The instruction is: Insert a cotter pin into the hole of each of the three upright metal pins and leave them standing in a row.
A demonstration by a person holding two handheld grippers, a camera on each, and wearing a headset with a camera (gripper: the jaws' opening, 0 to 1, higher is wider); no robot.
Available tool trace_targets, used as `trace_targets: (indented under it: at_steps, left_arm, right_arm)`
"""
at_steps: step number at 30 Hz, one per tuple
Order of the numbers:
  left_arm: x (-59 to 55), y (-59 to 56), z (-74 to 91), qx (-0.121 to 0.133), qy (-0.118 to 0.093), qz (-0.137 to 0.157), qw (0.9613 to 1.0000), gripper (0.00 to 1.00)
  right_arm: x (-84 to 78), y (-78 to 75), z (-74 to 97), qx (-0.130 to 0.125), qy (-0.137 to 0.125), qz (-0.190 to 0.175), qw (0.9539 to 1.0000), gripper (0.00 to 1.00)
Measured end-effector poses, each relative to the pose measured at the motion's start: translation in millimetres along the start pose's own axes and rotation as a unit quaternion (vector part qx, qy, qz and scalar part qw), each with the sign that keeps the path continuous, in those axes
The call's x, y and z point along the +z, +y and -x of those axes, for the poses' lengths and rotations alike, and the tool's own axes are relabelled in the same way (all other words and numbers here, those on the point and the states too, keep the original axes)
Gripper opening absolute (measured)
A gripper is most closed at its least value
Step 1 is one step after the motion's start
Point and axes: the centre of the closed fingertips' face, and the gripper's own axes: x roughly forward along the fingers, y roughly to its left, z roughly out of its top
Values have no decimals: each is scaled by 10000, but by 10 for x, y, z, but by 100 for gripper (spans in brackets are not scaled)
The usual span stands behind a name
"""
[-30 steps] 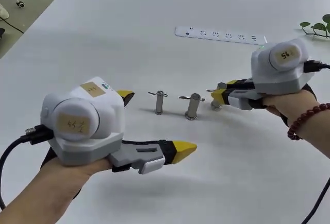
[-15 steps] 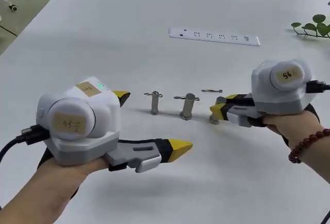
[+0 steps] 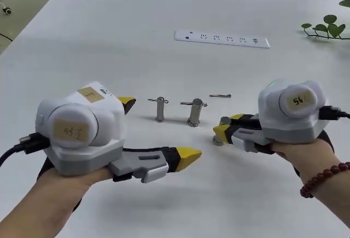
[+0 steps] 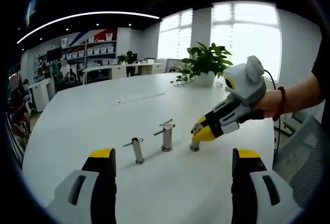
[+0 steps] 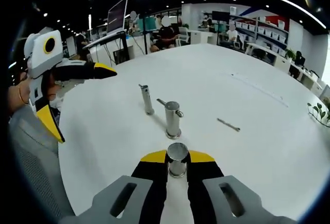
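Two upright metal pins, the left pin (image 3: pixel 160 110) (image 4: pixel 137 151) (image 5: pixel 147 99) and the middle pin (image 3: pixel 194 112) (image 4: pixel 167 137) (image 5: pixel 172 119), stand side by side on the white table, each with a cotter pin through its top. My right gripper (image 3: pixel 220 133) (image 5: pixel 177 158) (image 4: pixel 202 133) is shut on the third pin (image 3: pixel 223 122) (image 5: pixel 177 154), a bare one, just right of them and nearer to me. A loose cotter pin (image 3: pixel 220 96) (image 5: pixel 228 124) lies flat beyond it. My left gripper (image 3: pixel 158 129) (image 4: pixel 174 155) hovers open in front of the row, holding nothing.
A white power strip (image 3: pixel 221 38) lies farther back on the table. Green plant sprigs (image 3: pixel 322 27) sit at the far right. The table's left edge (image 3: pixel 33 27) drops to the floor. Bare tabletop surrounds the pins.
My right gripper has drawn the third pin toward me and slightly left, away from the loose cotter pin. The left gripper and the two fitted pins have stayed put.
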Motion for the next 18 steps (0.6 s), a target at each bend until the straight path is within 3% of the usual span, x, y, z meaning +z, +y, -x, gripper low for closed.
trace_targets:
  at_steps: [18]
  left_arm:
    - [10, -21, -8, -42, 20, -64, 10000, 92]
  right_arm:
    - [-22, 36, -44, 152, -193, 5, 9997, 9]
